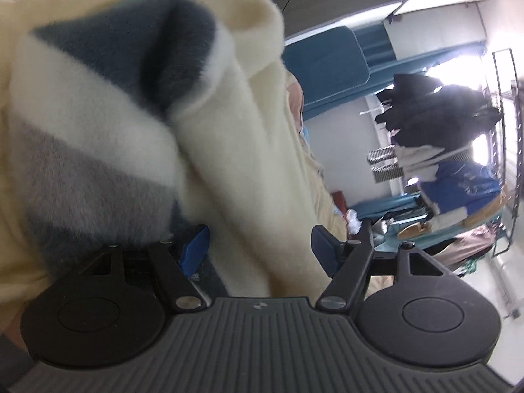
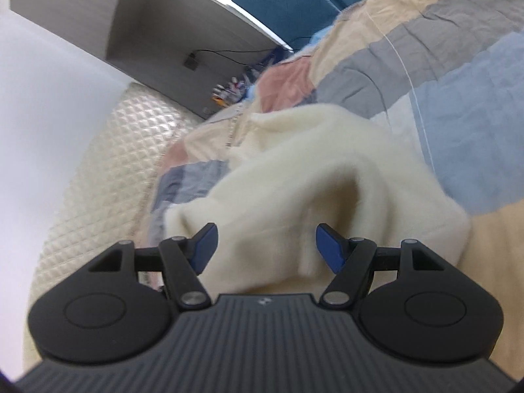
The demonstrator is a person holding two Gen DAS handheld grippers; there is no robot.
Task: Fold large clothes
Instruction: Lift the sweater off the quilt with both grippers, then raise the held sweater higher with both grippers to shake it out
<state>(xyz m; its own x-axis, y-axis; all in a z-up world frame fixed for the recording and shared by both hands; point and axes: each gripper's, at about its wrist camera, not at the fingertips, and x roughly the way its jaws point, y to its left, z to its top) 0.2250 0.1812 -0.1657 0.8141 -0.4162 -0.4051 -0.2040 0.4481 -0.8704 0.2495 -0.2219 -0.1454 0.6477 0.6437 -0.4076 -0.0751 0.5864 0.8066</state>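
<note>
Clearly, a cream fleece garment with grey, white and dark blue stripes on one part is being worked on the patchwork quilt. Left gripper is being held with jaws released; cream fabric is lying between the blue pads but is not being pinched. Right gripper is likewise being held released, with the crumpled garment lying loose between its fingers on the quilt. Beyond the quilt, small items are being kept on a grey cabinet shelf, too blurred to identify.
</note>
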